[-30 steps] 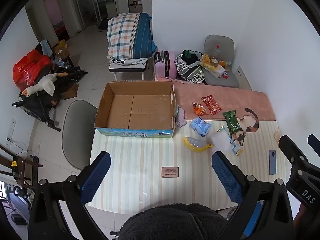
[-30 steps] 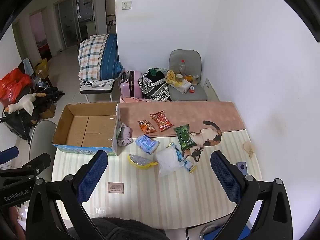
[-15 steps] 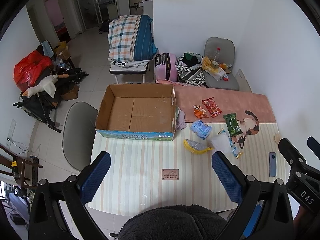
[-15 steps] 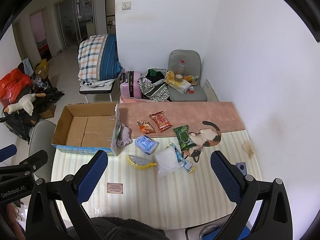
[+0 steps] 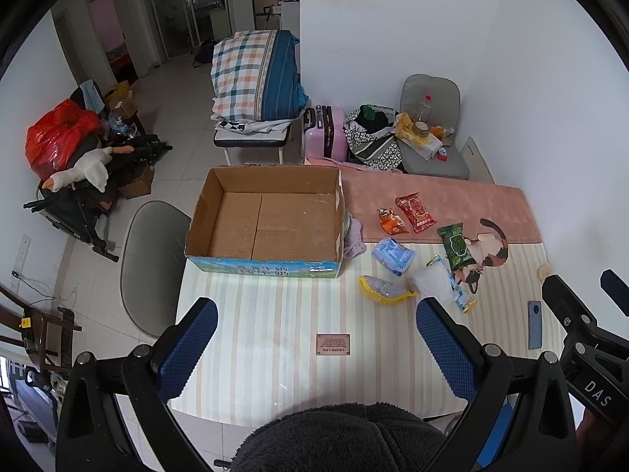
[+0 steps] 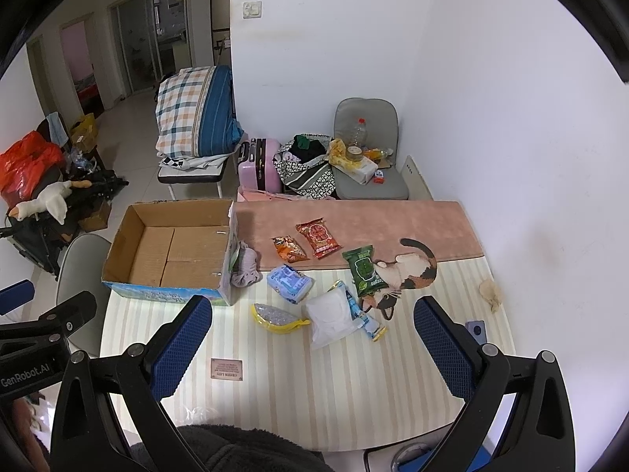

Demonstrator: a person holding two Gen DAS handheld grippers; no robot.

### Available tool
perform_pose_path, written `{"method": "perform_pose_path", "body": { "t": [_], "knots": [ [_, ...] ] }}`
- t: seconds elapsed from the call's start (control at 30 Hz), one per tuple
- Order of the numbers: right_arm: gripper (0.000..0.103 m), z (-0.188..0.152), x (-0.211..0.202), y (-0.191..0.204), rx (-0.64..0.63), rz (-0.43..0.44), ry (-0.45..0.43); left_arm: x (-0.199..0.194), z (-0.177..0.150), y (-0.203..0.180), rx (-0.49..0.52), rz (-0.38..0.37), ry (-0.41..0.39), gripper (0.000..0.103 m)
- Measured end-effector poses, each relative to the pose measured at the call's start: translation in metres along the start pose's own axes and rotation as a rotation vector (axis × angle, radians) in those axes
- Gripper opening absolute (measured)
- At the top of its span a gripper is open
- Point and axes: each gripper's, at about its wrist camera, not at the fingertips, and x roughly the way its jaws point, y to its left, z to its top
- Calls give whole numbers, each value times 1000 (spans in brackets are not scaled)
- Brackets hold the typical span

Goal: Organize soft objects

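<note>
An empty cardboard box (image 5: 271, 216) (image 6: 173, 247) stands at the table's far left. Soft packs lie to its right: a red pack (image 5: 414, 212) (image 6: 317, 233), an orange pack (image 5: 391, 221) (image 6: 289, 249), a green pack (image 5: 455, 247) (image 6: 365, 269), a blue pack (image 5: 393, 251) (image 6: 290, 281), a yellow pouch (image 5: 381, 290) (image 6: 275, 316), a white pouch (image 5: 430, 281) (image 6: 329, 316) and a lilac cloth (image 5: 354, 238) (image 6: 245, 265). My left gripper (image 5: 316, 348) and right gripper (image 6: 314, 344) are both open and empty, high above the table's near edge.
A phone (image 5: 534, 330) (image 6: 477, 331) lies at the table's right side. A small label card (image 5: 333, 344) (image 6: 227, 369) lies near the front. A pink mat (image 5: 432, 200) covers the far part. Chairs, a suitcase (image 5: 326, 133) and clutter stand on the floor beyond.
Both views have shifted slightly; the table contents sit a little lower in the left wrist view. Nothing on the table has moved.
</note>
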Motion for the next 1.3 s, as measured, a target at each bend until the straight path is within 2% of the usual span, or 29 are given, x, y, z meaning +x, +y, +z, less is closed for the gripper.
{"method": "perform_pose_path", "body": {
  "t": [1.3],
  "knots": [
    [103, 3, -3, 2, -5, 1, -36, -2, 1, 0, -1, -3, -7, 103]
  ]
}}
